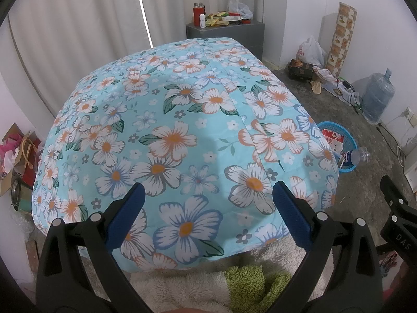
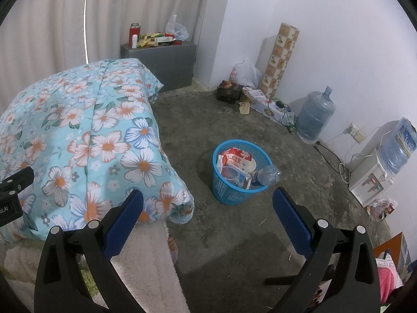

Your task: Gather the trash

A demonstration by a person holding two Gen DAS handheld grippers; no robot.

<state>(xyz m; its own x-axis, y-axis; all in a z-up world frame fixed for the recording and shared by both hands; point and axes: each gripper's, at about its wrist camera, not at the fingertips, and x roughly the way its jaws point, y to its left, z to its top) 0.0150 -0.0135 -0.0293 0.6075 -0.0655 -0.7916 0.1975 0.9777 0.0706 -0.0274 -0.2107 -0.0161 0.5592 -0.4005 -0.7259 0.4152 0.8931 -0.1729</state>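
Observation:
A blue plastic waste basket (image 2: 229,193) stands on the concrete floor beside the bed, holding a red and white carton (image 2: 237,157), a clear container and a crushed plastic bottle (image 2: 265,174) leaning over its rim. In the left wrist view the basket (image 1: 350,143) peeks out behind the bed's right edge. My right gripper (image 2: 208,198) hovers open above the floor, near the basket, with nothing between its fingers. My left gripper (image 1: 208,193) hangs open over the floral quilt (image 1: 182,130), holding nothing. The right gripper's body (image 1: 396,214) shows at the right edge of the left wrist view.
A grey cabinet (image 2: 166,60) with a red flask and packets stands at the bed's far end. Along the wall lie a white plastic bag (image 2: 245,74), boxes, a patterned roll, a water jug (image 2: 315,114), cables and a dispenser (image 2: 370,180). Fluffy white blanket (image 2: 146,255) lies near me.

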